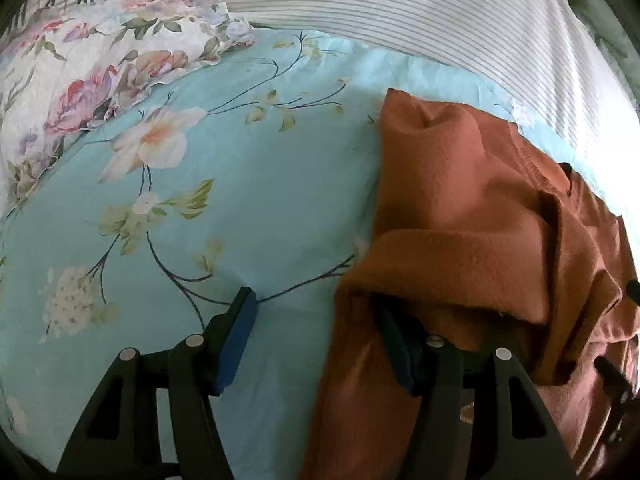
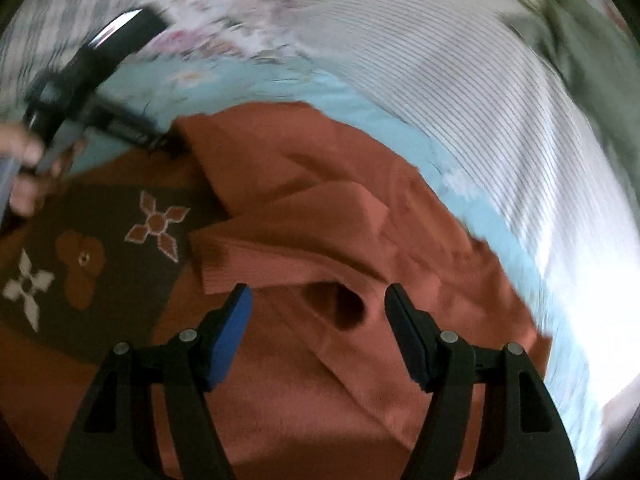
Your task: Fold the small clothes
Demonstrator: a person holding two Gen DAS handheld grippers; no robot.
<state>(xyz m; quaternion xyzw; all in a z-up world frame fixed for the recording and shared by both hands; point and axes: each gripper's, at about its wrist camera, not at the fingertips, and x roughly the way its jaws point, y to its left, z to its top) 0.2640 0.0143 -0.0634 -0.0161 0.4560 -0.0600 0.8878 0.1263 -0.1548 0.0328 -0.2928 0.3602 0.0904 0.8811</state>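
Left gripper (image 1: 316, 332) stood open, nothing clamped; its right finger (image 1: 394, 352) was partly under a draped fold of the garment (image 1: 460, 200), left finger over bare sheet (image 1: 240, 208). No pad pressed cloth that I could see. Right gripper (image 2: 318, 332) was open too, jaws empty, hovering over the garment's middle, just short of a ribbed cuff (image 2: 224, 256).

The rust-orange garment lay on the blue floral sheet, bunched and half folded, with one sleeve flopped across the body. A dark panel with flower motifs (image 2: 88, 264) sat at its left in the right wrist view. Beyond that, a hand (image 2: 24, 172) held the left gripper at the garment's far edge.

Farther back were a floral quilt (image 1: 80, 72) and a striped cover (image 1: 400, 8). The right view was badly motion-blurred.

Risks, as I judged them:
- The fold resting on the left finger could drag out when that gripper pulls away, undoing the fold.
- Loose stacked layers meant a pinch might catch only the top ply, or the sheet as well.
- The soft bed gives, so edges may not line up.
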